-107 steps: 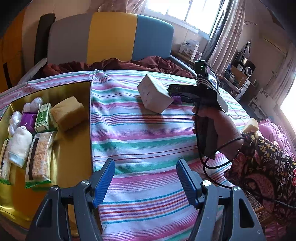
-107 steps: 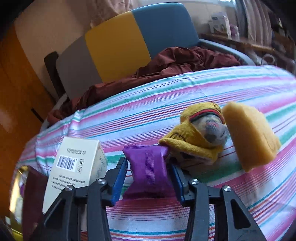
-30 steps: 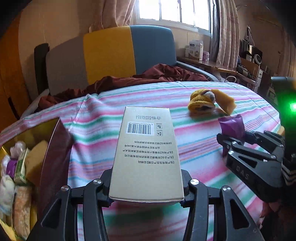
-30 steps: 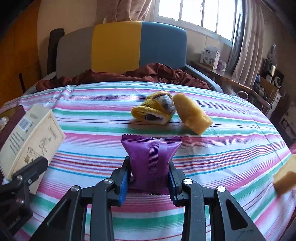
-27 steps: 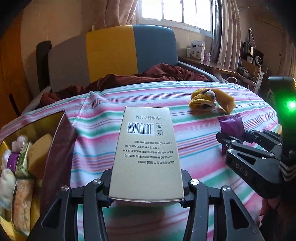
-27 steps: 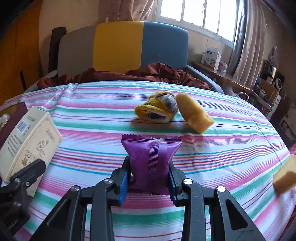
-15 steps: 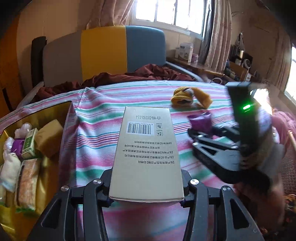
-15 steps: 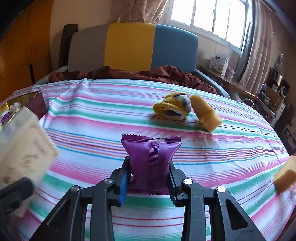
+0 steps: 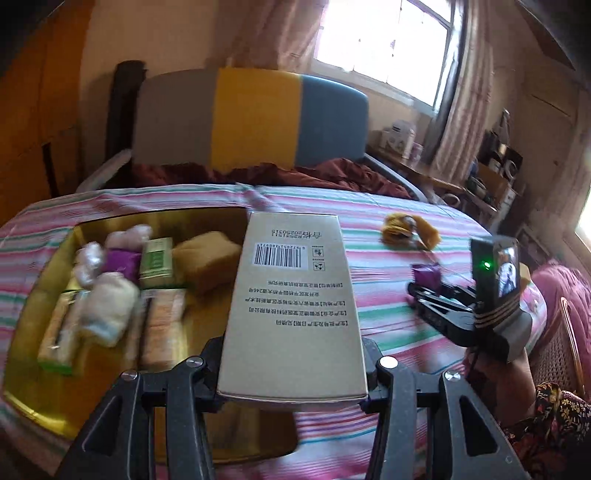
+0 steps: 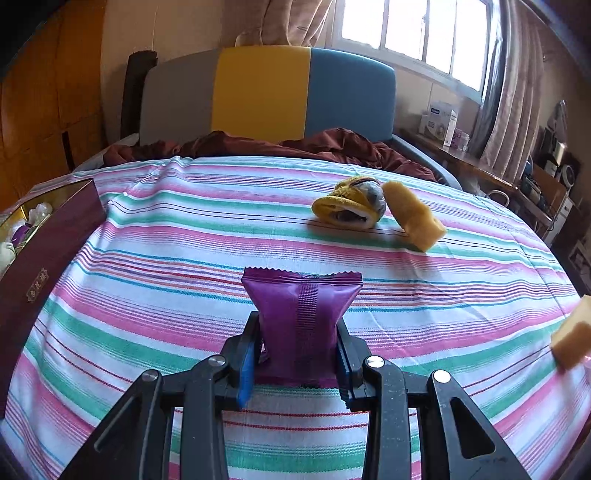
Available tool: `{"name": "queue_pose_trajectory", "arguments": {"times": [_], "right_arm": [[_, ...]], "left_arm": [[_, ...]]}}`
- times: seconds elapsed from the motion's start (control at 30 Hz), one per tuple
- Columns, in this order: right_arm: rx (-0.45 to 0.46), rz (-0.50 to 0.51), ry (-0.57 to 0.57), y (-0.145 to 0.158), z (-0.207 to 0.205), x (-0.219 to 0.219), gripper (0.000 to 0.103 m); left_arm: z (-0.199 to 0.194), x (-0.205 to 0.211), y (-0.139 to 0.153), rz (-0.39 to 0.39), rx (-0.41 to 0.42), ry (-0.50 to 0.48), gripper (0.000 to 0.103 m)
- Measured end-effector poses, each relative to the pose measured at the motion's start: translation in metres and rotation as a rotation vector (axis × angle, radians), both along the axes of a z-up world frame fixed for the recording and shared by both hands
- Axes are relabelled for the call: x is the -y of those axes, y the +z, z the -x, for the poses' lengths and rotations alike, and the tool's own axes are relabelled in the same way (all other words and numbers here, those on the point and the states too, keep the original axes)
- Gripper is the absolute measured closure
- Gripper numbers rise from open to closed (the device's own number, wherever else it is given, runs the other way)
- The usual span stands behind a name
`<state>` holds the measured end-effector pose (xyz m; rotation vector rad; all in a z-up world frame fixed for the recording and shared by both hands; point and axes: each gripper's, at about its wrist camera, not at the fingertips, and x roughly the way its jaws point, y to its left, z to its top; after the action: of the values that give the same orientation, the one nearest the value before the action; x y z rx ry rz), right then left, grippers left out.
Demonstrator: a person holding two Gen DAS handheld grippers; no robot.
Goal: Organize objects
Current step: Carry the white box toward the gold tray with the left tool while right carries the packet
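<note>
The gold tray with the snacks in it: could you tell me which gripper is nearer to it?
Left. The left gripper hovers at the gold tray's right edge; the right gripper is farther right.

Yellow sponges – three: one (image 10: 413,218) at 1 o'clock on the striped cloth, one (image 10: 570,339) at 3 o'clock, one (image 9: 207,254) in the gold box (image 9: 33,391). Purple packets – two (image 10: 301,317) (image 9: 118,264). One beige carton (image 9: 291,314), one yellow knitted sock (image 10: 349,208).

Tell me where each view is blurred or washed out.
Left wrist view: the items in the gold tray are smeared by motion, the held carton stays sharp, and the window is blown out. Right wrist view: mostly crisp, the purple packet sharp, only the window overexposed.
</note>
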<state>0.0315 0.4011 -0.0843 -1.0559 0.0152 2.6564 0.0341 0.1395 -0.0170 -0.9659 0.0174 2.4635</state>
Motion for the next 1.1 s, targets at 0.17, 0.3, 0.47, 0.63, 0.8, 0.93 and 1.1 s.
{"name": "queue_pose_trajectory", "arguments": {"times": [0.17,0.3,0.47,0.63,0.8,0.93,1.1], "right_arm": [[0.008,0.001,0.003,0.001,-0.001,0.003,0.067],[-0.009,0.025,0.003,0.009,-0.006,0.007,0.067],[-0.069,0.135,0.011,0.031,-0.015,0.02,0.067],[-0.136,0.151,0.104,0.061,-0.02,0.058,0.067],[-0.186,0.171,0.209,0.087,-0.02,0.098,0.067],[-0.204,0.189,0.287,0.1,-0.018,0.129,0.067],[-0.198,0.194,0.354,0.103,-0.019,0.162,0.067]], "left_arm": [[0.004,0.043,0.0,-0.011,0.016,0.082,0.053],[0.012,0.074,-0.005,0.002,0.041,0.145,0.053],[0.024,0.104,-0.019,0.04,0.08,0.196,0.053],[0.03,0.125,-0.029,0.071,0.114,0.206,0.053],[0.033,0.135,-0.039,0.081,0.15,0.216,0.053],[0.035,0.14,-0.044,0.099,0.172,0.216,0.053],[0.036,0.143,-0.048,0.124,0.165,0.217,0.052]]}}
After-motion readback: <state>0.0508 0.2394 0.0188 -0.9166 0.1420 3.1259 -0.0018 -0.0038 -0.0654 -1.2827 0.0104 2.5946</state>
